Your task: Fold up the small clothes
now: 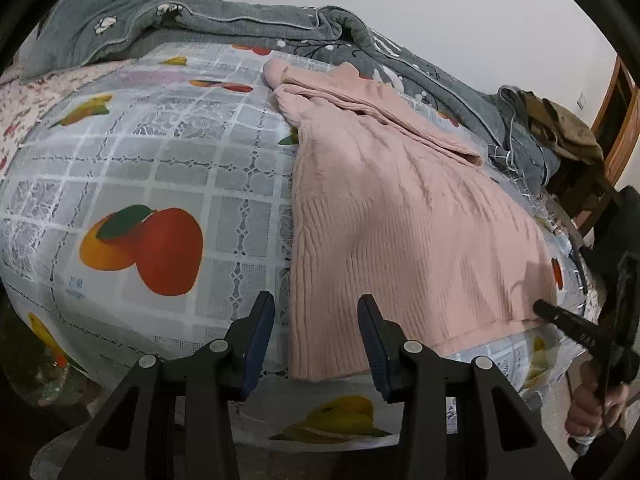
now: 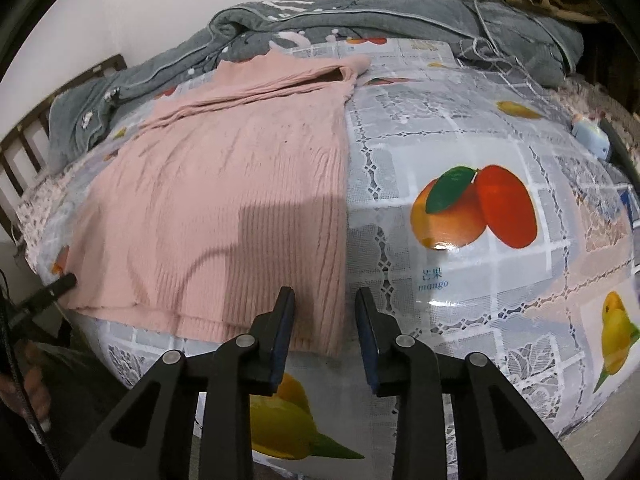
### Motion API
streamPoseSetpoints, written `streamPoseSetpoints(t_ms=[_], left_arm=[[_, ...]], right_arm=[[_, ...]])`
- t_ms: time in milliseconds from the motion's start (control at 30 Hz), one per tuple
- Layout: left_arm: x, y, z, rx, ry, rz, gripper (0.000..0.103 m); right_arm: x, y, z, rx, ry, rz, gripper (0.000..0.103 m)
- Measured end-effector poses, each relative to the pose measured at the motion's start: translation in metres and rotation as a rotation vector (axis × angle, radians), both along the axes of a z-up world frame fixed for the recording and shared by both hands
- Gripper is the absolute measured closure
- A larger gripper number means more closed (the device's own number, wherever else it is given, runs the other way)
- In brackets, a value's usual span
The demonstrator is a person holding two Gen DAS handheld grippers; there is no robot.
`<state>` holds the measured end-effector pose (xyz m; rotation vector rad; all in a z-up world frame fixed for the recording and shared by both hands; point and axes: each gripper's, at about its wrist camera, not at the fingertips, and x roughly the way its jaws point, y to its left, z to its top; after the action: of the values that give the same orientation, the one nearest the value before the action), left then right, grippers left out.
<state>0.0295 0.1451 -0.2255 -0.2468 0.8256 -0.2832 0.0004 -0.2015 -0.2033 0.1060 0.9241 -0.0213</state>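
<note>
Looking along both tools, I see the pink knit sweater [image 1: 400, 216] lying flat on the plastic tablecloth [image 1: 160, 168] with the mango print, its ribbed hem at the near edge and both sleeves folded across the body at the far end. Behind it a grey quilt [image 1: 224, 16] is bunched against the wall.

My left gripper [image 1: 316, 344] stands with a moderate gap between its blue pads, and nothing is pressed between them; the hem corner of the sweater lies under and just beyond that gap. My right gripper [image 2: 324, 336] is the same, partly apart and empty, with the other hem corner just in front of its left finger. In the left wrist view I also see the tip of the right tool near the far corner of the hem.

I judge the sweater to be soft and limp, light but thick enough that it will sag and drag when lifted. The knit is rough, so the pads should hold it well. The tablecloth looks glossy and slippery, so the cloth may slide instead of bending if I only push it.

I think the best places to take hold are the two hem corners, where the rib is thick and firm. I must pinch only the knit, not the plastic under it.
</note>
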Motion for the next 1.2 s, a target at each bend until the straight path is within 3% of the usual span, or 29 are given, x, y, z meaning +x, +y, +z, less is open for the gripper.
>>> streamPoseSetpoints(t_ms=[100,167,200,233,333,533,900,1200], left_arm=[[0.002,-0.003,0.001,0.011,0.014,0.009,0.064],[0.006,-0.006,0.0,0.017,0.039,0.012,0.088],[0.009,-0.005,-0.002,-0.005,0.065,0.012,0.095],[0.01,-0.002,-0.003,-0.039,0.081,0.01,0.096],[0.012,0.007,-0.003,-0.122,0.13,0.017,0.096],[0.001,0.022,0.023,-0.245,0.107,0.031,0.096],[-0.016,0.032,0.086,-0.317,0.013,0.038,0.096],[-0.007,0.04,0.119,-0.383,-0.012,0.058,0.096]], right_arm=[[0.002,0.0,-0.001,-0.005,0.011,-0.003,0.072],[0.005,-0.001,-0.001,0.004,0.023,-0.01,0.072],[0.005,-0.001,-0.001,0.001,0.026,-0.01,0.079],[0.006,0.001,-0.001,0.003,0.035,0.001,0.097],[0.004,0.001,0.004,0.02,0.041,0.015,0.098],[-0.005,-0.015,0.03,0.169,0.01,0.01,0.098],[-0.02,-0.032,0.09,0.413,-0.092,0.007,0.098],[-0.011,-0.041,0.129,0.524,-0.178,0.016,0.098]])
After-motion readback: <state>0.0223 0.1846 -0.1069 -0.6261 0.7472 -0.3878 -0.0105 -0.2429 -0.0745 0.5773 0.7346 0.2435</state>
